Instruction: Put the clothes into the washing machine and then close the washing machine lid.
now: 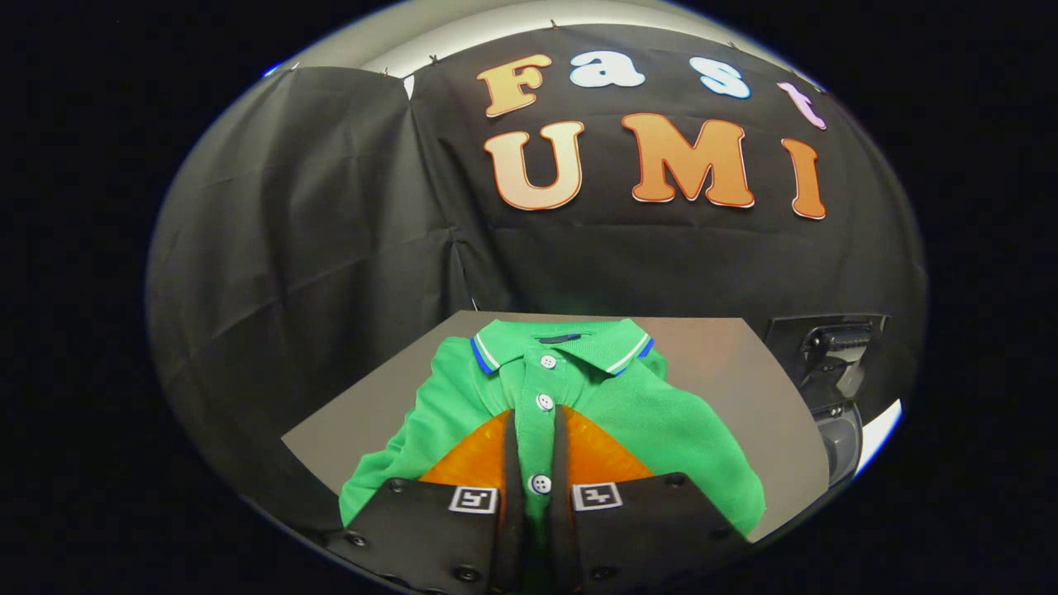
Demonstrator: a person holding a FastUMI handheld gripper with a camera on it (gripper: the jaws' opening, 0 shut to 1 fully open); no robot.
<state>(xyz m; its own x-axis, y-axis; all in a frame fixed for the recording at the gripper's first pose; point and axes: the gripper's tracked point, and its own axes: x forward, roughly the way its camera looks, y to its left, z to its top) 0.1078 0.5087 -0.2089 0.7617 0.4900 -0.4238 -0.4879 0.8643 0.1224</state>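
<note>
A green polo shirt point(653, 413) with a blue-and-white trimmed collar lies folded on the grey table point(744, 355), collar pointing away from me. My gripper point(536, 416) is down on the shirt's front. Its two fingers point(510, 446) stand close together with the buttoned placket pinched between them, one button showing in the narrow gap. Past the table's right edge I see part of the washing machine point(831, 364), a dark raised part above a rounded opening, mostly cut off.
Black cloth walls close the booth behind and to the left of the table. Bare table top lies to the left and right of the shirt. The washing machine sits lower than the table's right edge.
</note>
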